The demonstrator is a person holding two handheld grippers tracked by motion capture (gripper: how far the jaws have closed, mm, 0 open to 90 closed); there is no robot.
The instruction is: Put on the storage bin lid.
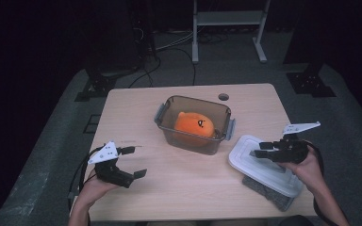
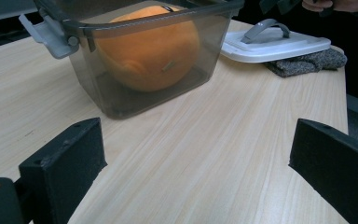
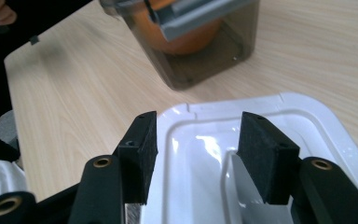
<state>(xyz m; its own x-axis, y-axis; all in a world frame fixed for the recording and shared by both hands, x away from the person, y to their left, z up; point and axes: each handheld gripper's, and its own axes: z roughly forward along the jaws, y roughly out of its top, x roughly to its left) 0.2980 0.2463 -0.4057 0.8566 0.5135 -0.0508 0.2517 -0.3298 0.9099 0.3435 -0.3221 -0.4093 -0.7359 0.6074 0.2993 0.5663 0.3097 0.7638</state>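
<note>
An orange plush toy [image 1: 194,125] lies in a smoky clear plastic box [image 1: 220,113] with grey side latches at the table's middle. The box's white lid [image 1: 257,168] rests on a grey cloth [image 1: 278,197] at the right front. My right gripper [image 1: 258,149] hovers open just above the lid; in the right gripper view its jaws [image 3: 198,140] straddle the lid [image 3: 307,121] near its middle. At the left front my left gripper [image 1: 139,161] is held wide open with nothing in it, and it [image 2: 196,158] faces the box [image 2: 121,93] and the plush toy [image 2: 149,51].
The wooden table [image 1: 132,113] has a round cable hole [image 1: 223,97] near its back edge. Bare wood lies between the box and the front edge. Behind the table, cables and a white frame [image 1: 228,19] stand on the dark floor.
</note>
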